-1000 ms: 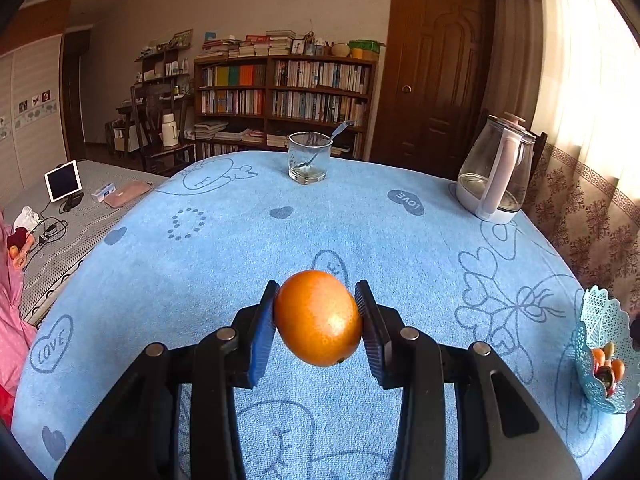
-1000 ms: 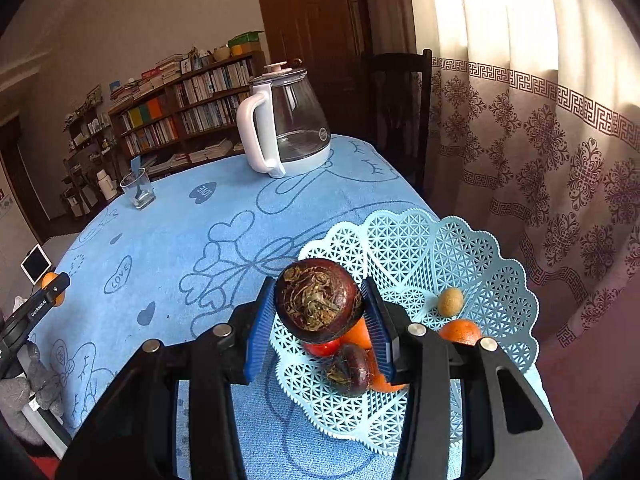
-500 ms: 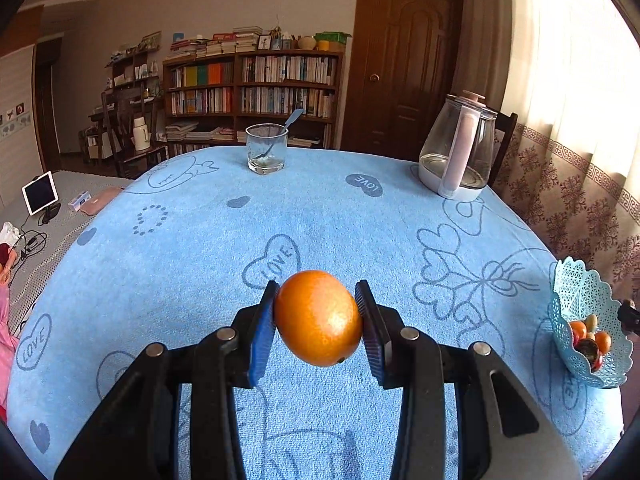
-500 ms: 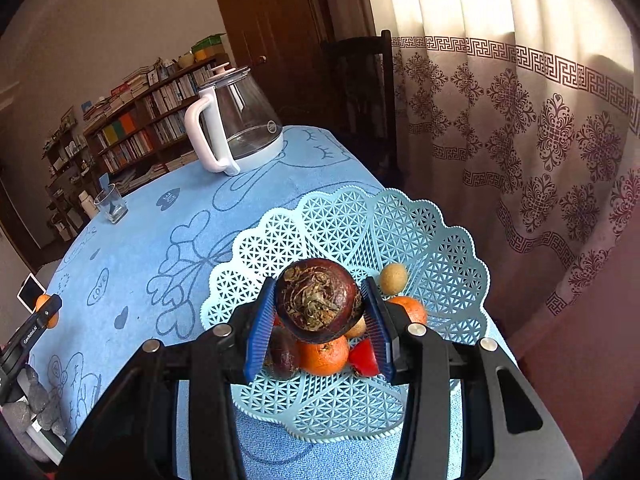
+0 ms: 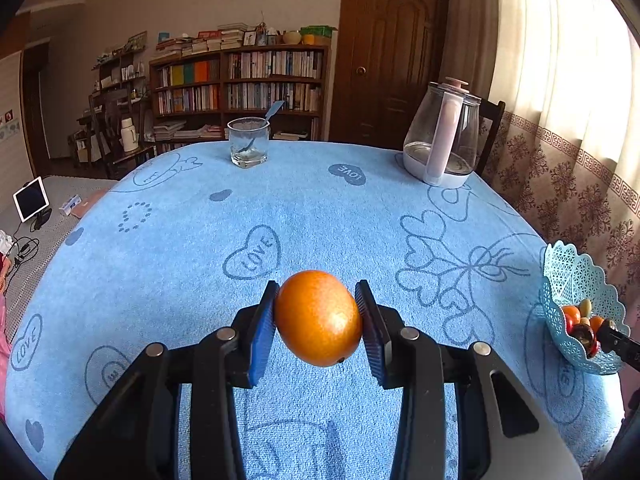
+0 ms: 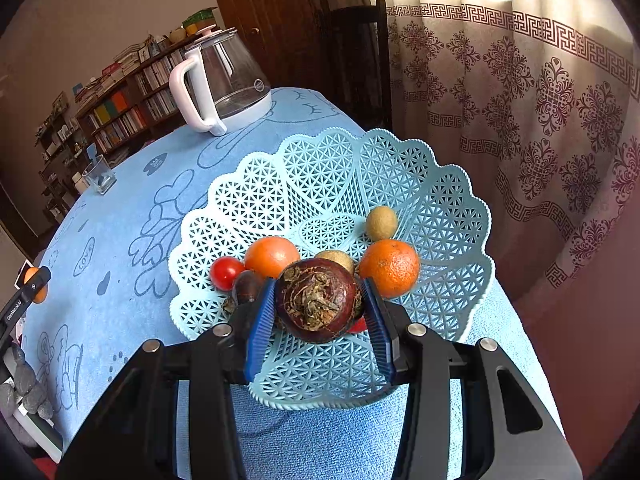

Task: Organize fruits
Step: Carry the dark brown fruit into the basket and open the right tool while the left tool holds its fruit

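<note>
Orange and glossy, the orange fruit [image 5: 318, 318] sits clamped between the blue-padded fingers [image 5: 262, 332] of the left gripper [image 5: 317, 320], held above the table [image 5: 280, 208] with its pale blue cloth printed in hearts and "LOVE" marks. Far across the table from it stand a drinking glass [image 5: 248, 142] with a spoon in it and a clear kettle [image 5: 442, 136] with a white handle, well apart from each other. At the table's right edge in the left wrist view is the pale blue lattice basket [image 5: 568, 276], holding small fruits. In the right wrist view the right gripper [image 6: 318, 306] has its fingers [image 6: 378, 332] closed on a dark purple-brown mangosteen [image 6: 318, 304], held over the near part of the basket [image 6: 320, 176]. Inside the basket lie two oranges [image 6: 390, 266], a red tomato [image 6: 226, 272], another dark fruit [image 6: 246, 286] just beside the tomato, and two small tan-green round fruits [image 6: 382, 222], one of them partly hidden behind the held mangosteen. A sliver of red shows under the mangosteen, too hidden to identify. The kettle [image 6: 220, 80] stands beyond the basket, and the glass [image 6: 98, 176] is farther left. A patterned curtain [image 6: 540, 92] hangs to the right of the table.
</note>
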The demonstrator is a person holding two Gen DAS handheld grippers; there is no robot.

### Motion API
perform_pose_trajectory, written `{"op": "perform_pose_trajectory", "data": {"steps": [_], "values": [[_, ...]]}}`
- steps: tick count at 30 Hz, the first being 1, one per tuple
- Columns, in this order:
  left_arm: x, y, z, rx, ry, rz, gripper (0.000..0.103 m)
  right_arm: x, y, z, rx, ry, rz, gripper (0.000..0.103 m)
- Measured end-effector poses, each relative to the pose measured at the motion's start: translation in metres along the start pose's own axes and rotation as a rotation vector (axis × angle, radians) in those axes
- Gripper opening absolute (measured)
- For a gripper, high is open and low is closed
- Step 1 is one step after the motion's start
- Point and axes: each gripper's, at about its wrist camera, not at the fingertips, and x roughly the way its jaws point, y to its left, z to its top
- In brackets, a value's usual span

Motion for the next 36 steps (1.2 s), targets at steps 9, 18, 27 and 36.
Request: {"op": "perform_pose_trajectory", "data": {"steps": [9,18,27,36], "values": [[0.002,-0.007,-0.004,0.025,0.008,0.001,0.039,0.002,-0.001,-0.003,0.001,-0.008,-0.011,0.056],[-0.001,-0.022,-0.016,0.083,0.022,0.004,0.039,-0.011,0.0,0.0,0.01,-0.071,0.01,0.059],[-0.003,-0.041,-0.018,0.127,0.031,0.008,0.039,-0.031,-0.011,0.006,0.03,-0.178,0.013,0.066],[-0.006,-0.08,-0.014,0.214,0.032,-0.017,0.039,-0.039,-0.04,0.006,0.089,-0.266,-0.038,0.068]]}}
